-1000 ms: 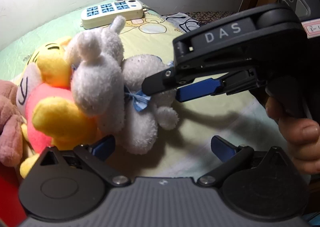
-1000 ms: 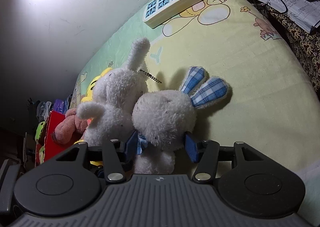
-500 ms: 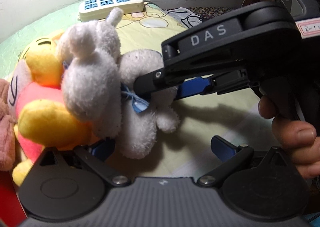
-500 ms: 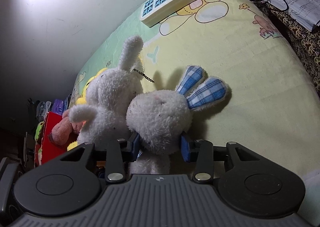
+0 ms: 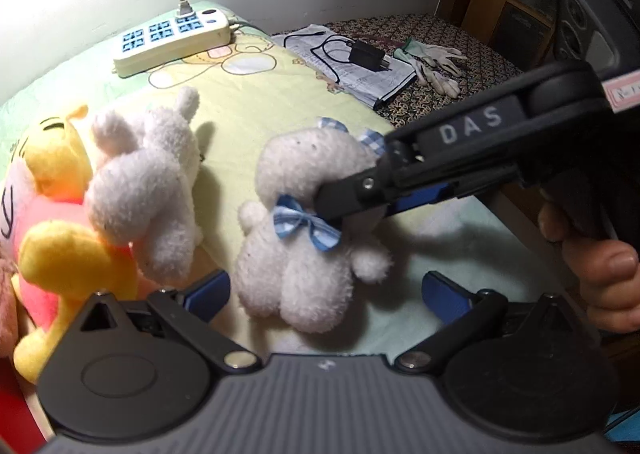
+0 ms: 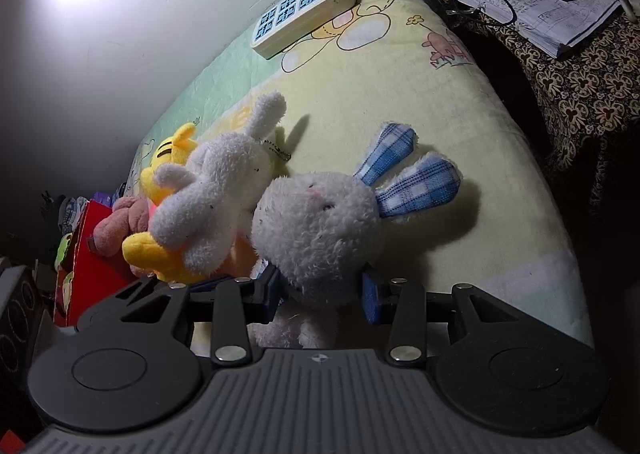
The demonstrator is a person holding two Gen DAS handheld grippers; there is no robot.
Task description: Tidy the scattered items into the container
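Blue pads of the right gripper (image 6: 322, 292) are clamped on the neck of the white rabbit (image 6: 316, 222), just under its head. The rabbit's long axis runs from that gripper outward over the bed (image 6: 400, 102): its checked ears point away toward the power strip (image 6: 300, 20), its feet back toward the gripper. The left wrist view shows what the right cannot: the rabbit's blue bow (image 5: 306, 224), its body and legs. There the left gripper (image 5: 324, 294) hangs with its fingers spread wide, holding nothing, just below the rabbit's feet. Left of the rabbit lie a second white plush (image 5: 148, 190) and a yellow bear (image 5: 52, 214), touching each other. Only the right wrist view shows a red box (image 6: 94, 254) beyond them.
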